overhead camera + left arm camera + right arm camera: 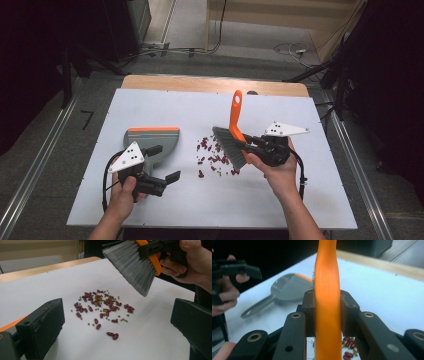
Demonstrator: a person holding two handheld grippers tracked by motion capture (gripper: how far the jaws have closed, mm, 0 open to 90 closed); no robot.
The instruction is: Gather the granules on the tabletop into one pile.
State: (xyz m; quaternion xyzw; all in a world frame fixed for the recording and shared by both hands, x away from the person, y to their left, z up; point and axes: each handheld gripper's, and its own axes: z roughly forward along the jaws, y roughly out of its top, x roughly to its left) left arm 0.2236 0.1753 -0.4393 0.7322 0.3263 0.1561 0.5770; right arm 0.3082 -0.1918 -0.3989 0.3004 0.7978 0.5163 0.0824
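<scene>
A hand brush with an orange handle [235, 116] and grey bristles [229, 147] is held tilted above the white board, my right gripper [251, 143] shut on its handle. In the right gripper view both jaws clamp the orange handle [327, 302]. Red beans and small green ones [214, 155] lie scattered under and left of the bristles. A grey dustpan [152, 137] with an orange lip lies flat to the left. My left gripper [164, 163] is open over the dustpan's handle end, nothing between its jaws. The left gripper view faces the beans [102, 307] and bristles [135, 265].
The white board [150, 200] covers most of a wooden table [200, 82]. Metal rails run along both sides on the floor. Cables lie on the floor beyond the table's far edge. The dustpan's handle [253, 310] points toward the person.
</scene>
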